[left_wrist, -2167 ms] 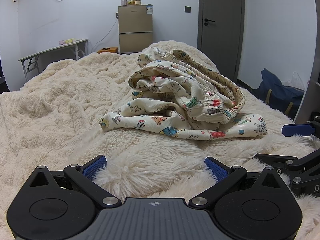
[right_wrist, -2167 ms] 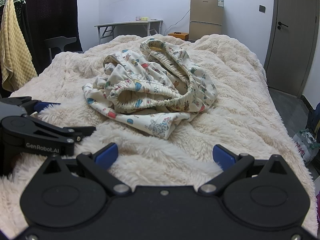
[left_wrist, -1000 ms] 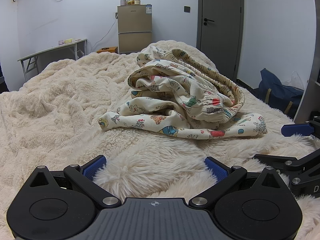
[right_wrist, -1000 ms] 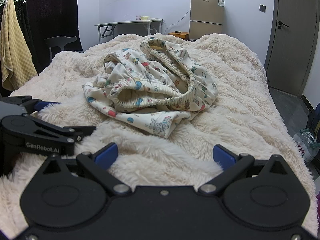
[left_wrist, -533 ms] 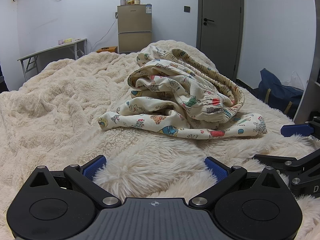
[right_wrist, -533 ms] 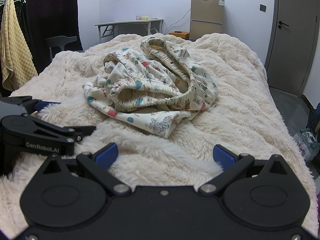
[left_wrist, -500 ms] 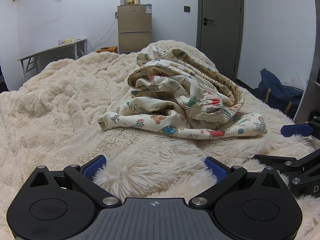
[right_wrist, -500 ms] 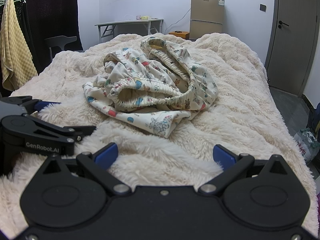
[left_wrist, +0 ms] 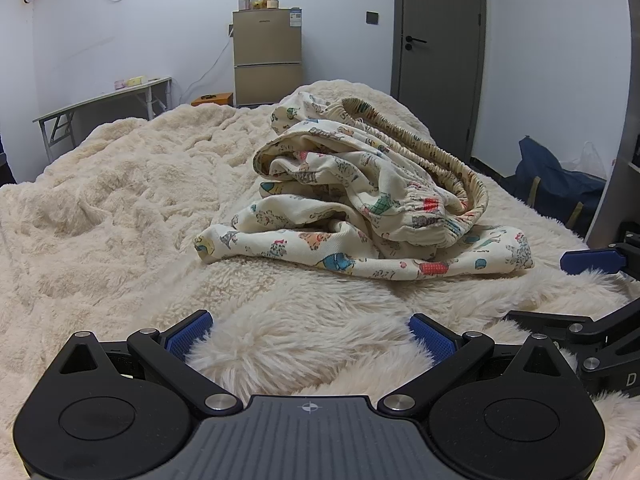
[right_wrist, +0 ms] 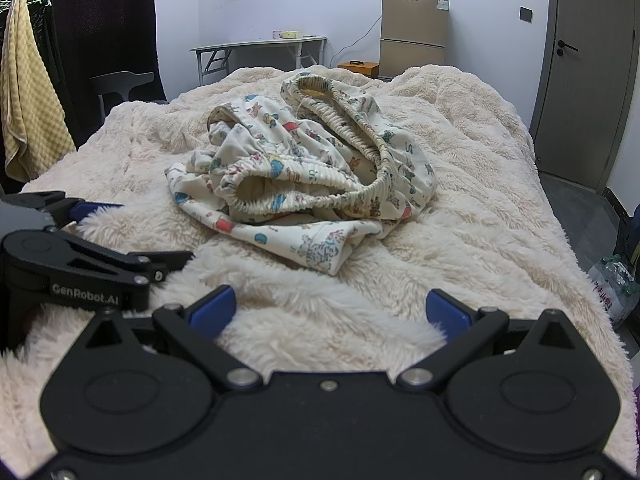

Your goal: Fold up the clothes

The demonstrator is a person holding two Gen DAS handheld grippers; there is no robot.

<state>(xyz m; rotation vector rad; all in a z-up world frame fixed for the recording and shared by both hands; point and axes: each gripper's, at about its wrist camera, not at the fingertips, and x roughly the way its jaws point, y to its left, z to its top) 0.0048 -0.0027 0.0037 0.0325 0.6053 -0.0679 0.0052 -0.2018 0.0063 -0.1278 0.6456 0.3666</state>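
Both grippers parked wide and empty on the bed [left_wrist: 100,184], garment ahead, nothing grasped yet.
Printed garment [left_wrist: 360,208] is crumpled mid-bed, well beyond left gripper [left_wrist: 308,330] and right gripper [right_wrist: 328,306]; long axis is judged roughly crosswise to both; near corner [right_wrist: 320,252] sits closer to the right one. "GenRobot.AI" is read on the left gripper body.

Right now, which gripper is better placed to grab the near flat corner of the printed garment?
Probably the right gripper: the printed garment's flat corner lies almost straight ahead of its open fingers. From the left gripper that corner sits off to the right.
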